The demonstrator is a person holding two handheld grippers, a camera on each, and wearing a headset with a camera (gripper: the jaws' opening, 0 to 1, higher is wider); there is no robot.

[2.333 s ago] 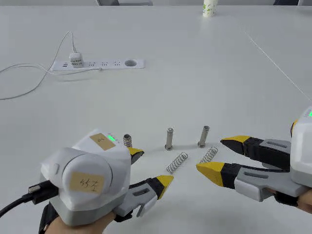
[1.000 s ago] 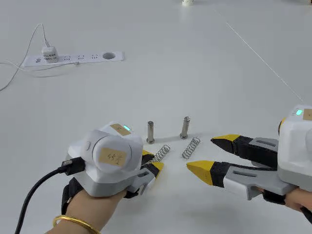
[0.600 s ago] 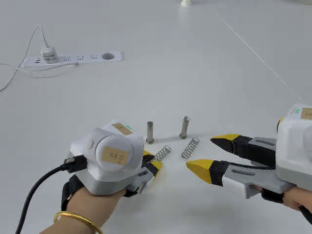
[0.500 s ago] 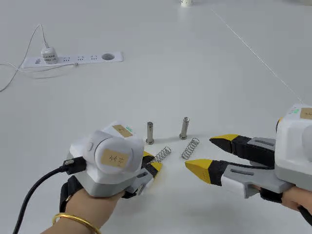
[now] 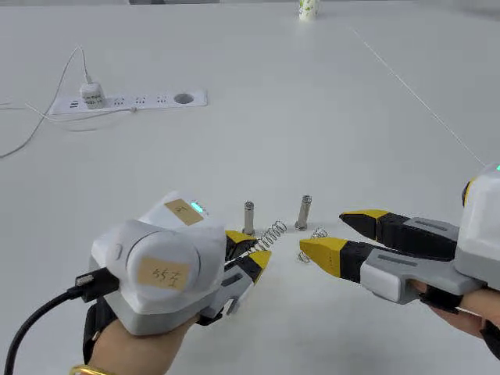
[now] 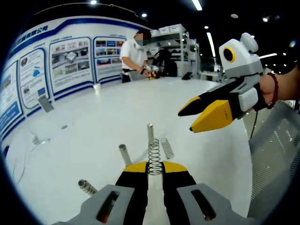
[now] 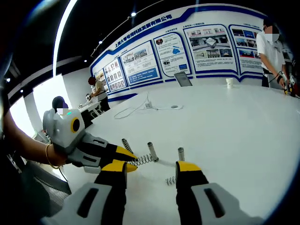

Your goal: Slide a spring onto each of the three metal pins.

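Spring gripped, pin next.
Left tool (image 5: 251, 248) clamps thin wire spring (image 5: 272, 232); right tool (image 5: 322, 231) gapes; aim onto bare steel pin (image 5: 248, 217) at its twelve o'clock.

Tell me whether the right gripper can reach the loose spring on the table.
Probably yes: the right gripper is open, its jaws right by the loose spring, with nothing between them.

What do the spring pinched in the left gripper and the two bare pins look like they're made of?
Spring: thin silvery coiled wire, probably steel. Pins: solid, smooth bright metal with glinting highlights, likely steel; exact alloy unclear.
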